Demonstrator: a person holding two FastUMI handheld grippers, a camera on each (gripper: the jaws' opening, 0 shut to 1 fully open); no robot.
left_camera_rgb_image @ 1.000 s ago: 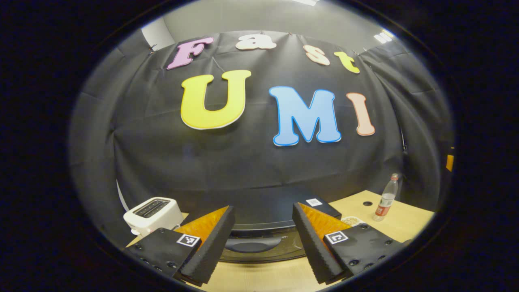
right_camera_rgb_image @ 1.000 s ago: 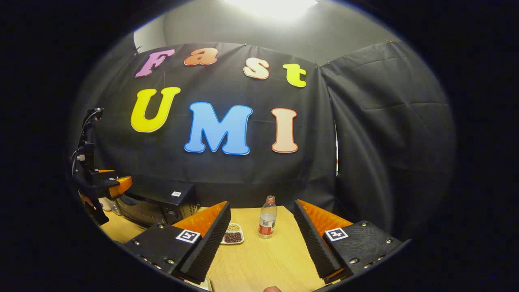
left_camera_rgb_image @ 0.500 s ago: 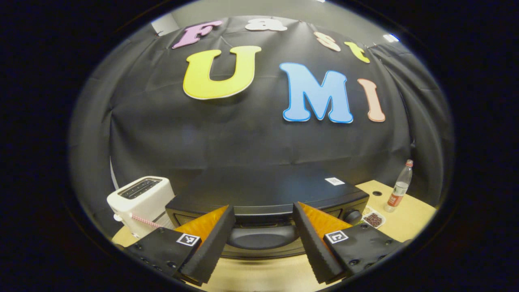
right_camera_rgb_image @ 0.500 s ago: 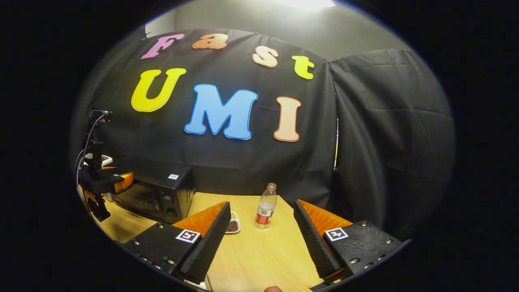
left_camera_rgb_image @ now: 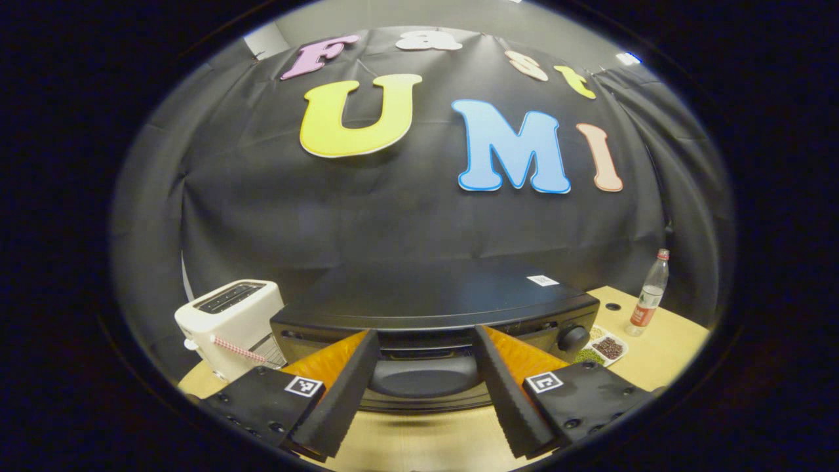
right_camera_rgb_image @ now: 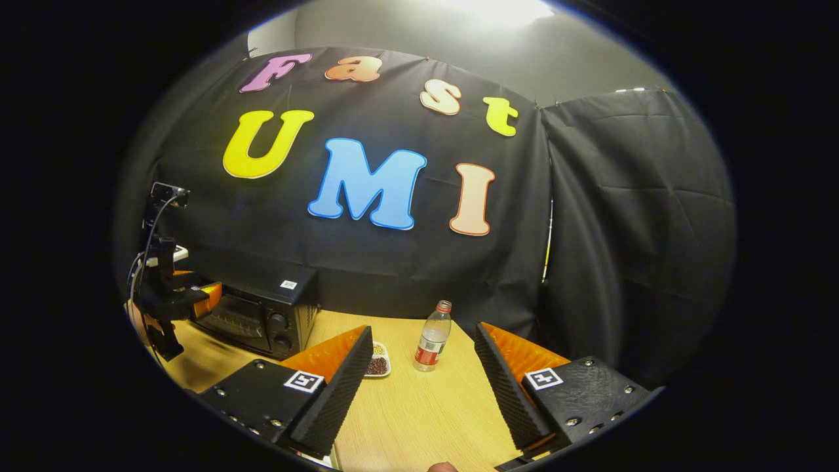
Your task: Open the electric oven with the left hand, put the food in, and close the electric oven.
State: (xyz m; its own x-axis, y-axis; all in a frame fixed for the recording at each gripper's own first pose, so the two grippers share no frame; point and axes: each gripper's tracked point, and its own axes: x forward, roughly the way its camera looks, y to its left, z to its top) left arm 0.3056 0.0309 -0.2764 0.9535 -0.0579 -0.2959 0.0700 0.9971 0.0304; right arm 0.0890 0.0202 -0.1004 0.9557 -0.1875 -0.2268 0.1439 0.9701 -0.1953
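Left claw (left_camera_rgb_image: pixel 425 387) now closer to oven (left_camera_rgb_image: pixel 432 314), spread wide, holding nothing

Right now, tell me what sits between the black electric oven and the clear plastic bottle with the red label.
In the right gripper view, a small white dish of beans sits on the wooden table between the black electric oven and the clear plastic bottle.
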